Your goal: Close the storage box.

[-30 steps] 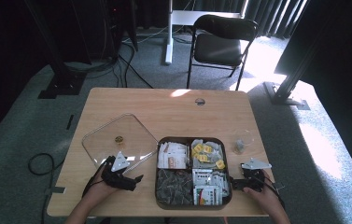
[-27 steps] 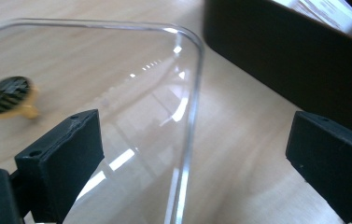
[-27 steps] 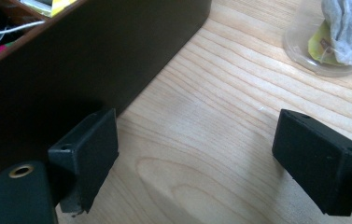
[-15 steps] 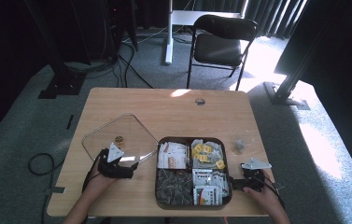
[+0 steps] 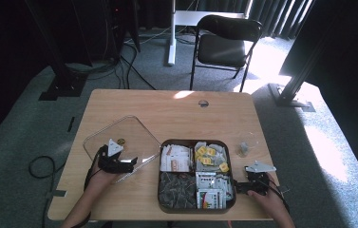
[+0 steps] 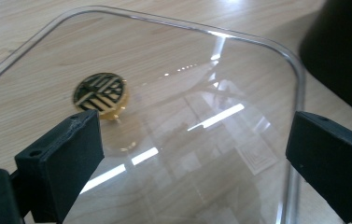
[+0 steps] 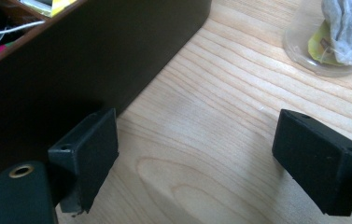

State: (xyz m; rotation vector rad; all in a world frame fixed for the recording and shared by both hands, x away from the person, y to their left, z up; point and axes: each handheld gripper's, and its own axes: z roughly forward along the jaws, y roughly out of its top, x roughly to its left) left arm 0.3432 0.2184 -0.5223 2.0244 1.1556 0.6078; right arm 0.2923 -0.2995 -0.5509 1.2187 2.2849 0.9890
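Clear plastic lid (image 5: 122,141) lies flat on the worktop (image 5: 176,107), left of the dark tray (image 5: 196,207). High view: my left gripper (image 5: 128,162) sits at the lid's near edge, way closer than my right gripper (image 5: 238,186), which waits by the tray's right side. Left gripper view: jaws spread wide, lid (image 6: 183,116) right between & under them, gold knob (image 6: 101,92) ahead-left. Right gripper view: jaws spread, pinching nothing, tray wall (image 7: 94,56) to the left.
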